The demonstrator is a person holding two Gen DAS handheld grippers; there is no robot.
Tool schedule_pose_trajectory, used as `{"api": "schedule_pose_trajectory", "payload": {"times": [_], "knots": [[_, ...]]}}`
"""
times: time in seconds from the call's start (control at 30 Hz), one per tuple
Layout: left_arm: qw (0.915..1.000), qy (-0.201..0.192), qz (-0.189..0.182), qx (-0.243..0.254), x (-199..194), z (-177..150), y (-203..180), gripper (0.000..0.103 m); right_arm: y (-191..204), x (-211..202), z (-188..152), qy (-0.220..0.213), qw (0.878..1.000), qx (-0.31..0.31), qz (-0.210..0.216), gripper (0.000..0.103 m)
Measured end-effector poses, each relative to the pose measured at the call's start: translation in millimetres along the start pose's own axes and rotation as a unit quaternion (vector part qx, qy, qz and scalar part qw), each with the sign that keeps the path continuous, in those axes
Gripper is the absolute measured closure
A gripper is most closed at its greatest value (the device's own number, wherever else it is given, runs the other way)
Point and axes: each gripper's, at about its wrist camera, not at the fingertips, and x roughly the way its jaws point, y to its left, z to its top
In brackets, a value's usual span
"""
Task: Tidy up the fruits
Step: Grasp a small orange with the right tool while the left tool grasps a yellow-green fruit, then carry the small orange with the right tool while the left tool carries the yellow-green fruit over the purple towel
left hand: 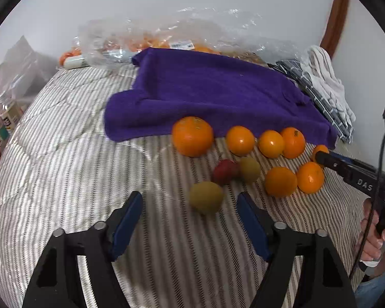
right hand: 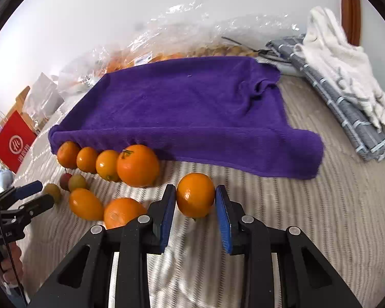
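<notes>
Striped bedding bears a glossy round orange clamped in the right hand-held gripper.

Four oranges lie in a touching row along the purple towel's near edge, the stemmed one at the 3 o'clock end largest. Toward 6 o'clock of the row, two more oranges rest side by side on the striped bed. One glossy orange sits apart, pressed between blue pads. At 9 o'clock lie two yellow-green fruits and a small red fruit.
</notes>
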Motion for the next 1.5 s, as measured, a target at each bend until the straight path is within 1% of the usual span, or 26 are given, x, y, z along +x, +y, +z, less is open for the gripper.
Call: {"api": "schedule_pose_trajectory", "payload": {"times": [0.03,0.07,0.1,0.13,0.17,0.2,0.23,0.27,0.3,0.37,0.43,0.53,0.77,0.83,0.87,1.03,1.1,1.17,1.3,1.4,1.5], "knots": [[1.0000,-0.003,0.004,0.002,1,0,-3,0.038,-2,-1,-1,-0.001,1.000,-0.001,0.001,0.071],[0.9999,-0.011,0.010,0.006,1,0,-5,0.045,-4,-2,-2,-0.001,1.000,-0.001,0.003,0.071],[0.9998,-0.012,0.011,0.008,2,0,-6,0.050,-6,-2,-2,-0.001,1.000,0.000,0.006,0.071],[0.9997,-0.017,0.013,0.010,2,-1,-7,0.058,-7,-1,-3,-0.001,1.000,0.001,0.006,0.071],[0.9997,-0.018,0.012,0.012,2,-1,-8,0.072,-8,1,-3,0.001,1.000,0.002,0.005,0.071],[0.9997,-0.019,0.007,0.014,1,-1,-8,0.076,-9,4,-3,0.005,1.000,0.004,0.002,0.070],[0.9998,-0.017,0.000,0.014,1,-1,-7,0.076,-9,7,-3,0.009,1.000,0.005,0.001,0.070],[0.9998,-0.017,-0.006,0.013,0,-2,-5,0.076,-9,7,-2,0.004,1.000,0.004,-0.001,0.069],[0.9997,-0.018,-0.006,0.013,0,-2,-4,0.076,-8,8,0,0.005,1.000,0.004,-0.002,0.068],[0.9998,-0.019,-0.001,0.012,-1,-3,-1,0.076,-8,10,1,0.002,1.000,0.005,-0.003,0.068],[0.9997,-0.020,0.013,0.008,-3,-4,4,0.076,-9,11,1,-0.006,1.000,0.015,-0.006,0.068],[0.9995,-0.021,0.024,0.008,-4,-4,8,0.076,-10,11,2,-0.007,1.000,0.024,-0.001,0.068],[0.9996,-0.023,0.008,-0.012,-3,-4,14,0.076,-10,9,0,-0.004,1.000,0.026,0.001,0.068],[0.9995,-0.024,0.003,-0.019,-3,-5,17,0.076,-9,7,-2,-0.003,1.000,0.024,-0.003,0.070],[0.9995,-0.025,0.000,-0.022,-3,-5,18,0.076,-10,5,-4,-0.004,1.000,0.023,-0.005,0.072],[0.9986,-0.031,-0.001,-0.043,-7,-9,25,0.076,-10,-2,-8,-0.023,0.999,0.023,-0.011,0.072],[0.9986,-0.032,0.003,-0.043,-10,-12,25,0.076,-9,-7,-9,-0.029,0.999,0.017,-0.014,0.072],[0.9985,-0.033,0.006,-0.044,-15,-17,25,0.076,-6,-13,-11,-0.036,0.999,0.011,-0.016,0.072],[0.9980,-0.033,-0.008,-0.054,-25,-16,25,0.076,-6,-27,-10,-0.045,0.999,0.010,-0.016,0.072],[0.9977,-0.052,-0.005,-0.044,-43,-7,20,0.076,-3,-38,-5,-0.052,0.998,0.009,-0.020,0.072],[0.9970,-0.072,-0.001,-0.027,-63,11,14,0.076,0,-54,8,-0.071,0.997,0.009,-0.037,0.072]]}}
